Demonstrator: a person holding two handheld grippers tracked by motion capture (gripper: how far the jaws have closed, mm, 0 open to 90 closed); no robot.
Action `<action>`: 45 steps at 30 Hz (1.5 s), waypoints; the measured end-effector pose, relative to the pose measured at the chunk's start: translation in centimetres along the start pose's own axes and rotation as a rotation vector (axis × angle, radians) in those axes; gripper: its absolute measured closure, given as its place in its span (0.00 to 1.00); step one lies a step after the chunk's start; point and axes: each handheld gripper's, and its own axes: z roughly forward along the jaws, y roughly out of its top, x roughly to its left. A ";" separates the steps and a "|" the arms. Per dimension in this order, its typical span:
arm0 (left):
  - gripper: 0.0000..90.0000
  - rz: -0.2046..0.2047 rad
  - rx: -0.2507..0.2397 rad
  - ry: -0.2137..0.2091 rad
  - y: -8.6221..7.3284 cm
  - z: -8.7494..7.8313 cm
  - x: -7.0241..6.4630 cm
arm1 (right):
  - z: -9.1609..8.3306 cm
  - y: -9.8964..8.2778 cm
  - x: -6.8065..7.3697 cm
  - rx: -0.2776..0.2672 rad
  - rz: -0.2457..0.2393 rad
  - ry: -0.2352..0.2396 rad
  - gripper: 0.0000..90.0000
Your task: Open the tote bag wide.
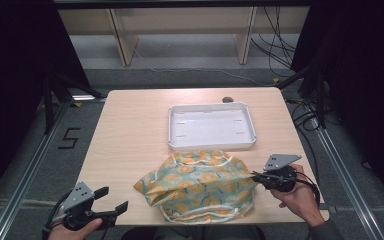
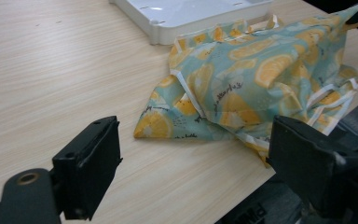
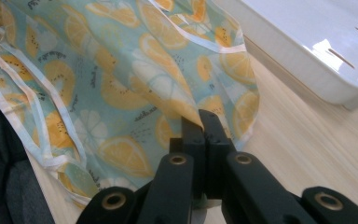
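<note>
While the soft printed cloth (image 1: 200, 185) lies rumpled near the front edge of the table (image 1: 130, 130), one fold at its right side is pinched between the closed jaws of the right gripper (image 1: 255, 176) and drawn out to a taut point. The fabric is thin and matte, pale teal with orange citrus slices and small dark script, and is bordered by a narrow white binding that loops along its hems. In the right gripper view the two flat black jaws are seen pressed together on that fold, with the cloth (image 3: 121, 84) spreading away from them in creases. The left gripper (image 1: 111, 200) is held at the table's front left corner, well apart from the cloth, its blunt, blocky black jaws standing wide with nothing between them; the grey three-cornered plate is seen on its top. Just behind the cloth, a shallow rectangular white tray (image 1: 212, 145) of smooth glossy plastic with rounded corners is set, its front rim touched or slightly overlapped by the fabric. The tabletop is a pale laminate with a fine straight wood grain.
</note>
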 end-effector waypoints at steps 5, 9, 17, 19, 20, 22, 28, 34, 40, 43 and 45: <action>0.22 0.046 -0.004 -0.051 0.3 0.7 -1.3 | -1.0 -1.2 -0.3 0.004 0.051 -0.030 1.00; 0.31 0.026 -0.024 -0.150 0.8 1.5 -2.5 | -1.7 -2.0 -0.5 -0.001 0.077 -0.034 1.00; 0.43 0.131 0.003 -0.227 1.8 4.1 -5.5 | -2.0 -1.7 -0.2 -0.052 0.097 -0.045 0.61; 0.47 0.120 -0.003 -0.255 2.2 4.7 -6.4 | -2.3 -1.1 0.3 -0.071 0.109 -0.025 0.58; 0.48 0.146 -0.001 -0.272 2.4 5.1 -6.7 | -2.3 -0.9 0.6 -0.098 0.099 -0.014 0.56; 0.50 0.172 0.017 -0.287 2.7 5.9 -7.6 | -2.2 -0.4 0.9 -0.123 0.068 -0.001 0.54; 0.49 0.227 0.082 -0.276 2.9 8.4 -9.5 | -1.8 0.5 1.9 -0.147 0.032 0.047 0.51; 0.45 0.292 0.146 -0.193 3.3 10.2 -10.1 | -1.2 0.4 2.1 -0.138 0.033 0.066 0.51; 0.47 0.315 0.197 -0.161 3.5 12.1 -10.0 | -1.3 0.2 2.3 -0.140 0.043 0.061 0.51; 0.51 0.313 0.200 -0.169 3.6 13.1 -9.9 | -1.2 0.1 2.4 -0.141 0.036 0.065 0.50; 0.59 0.323 0.205 -0.182 3.7 13.4 -9.6 | -1.3 0.1 2.6 -0.132 0.062 0.063 0.50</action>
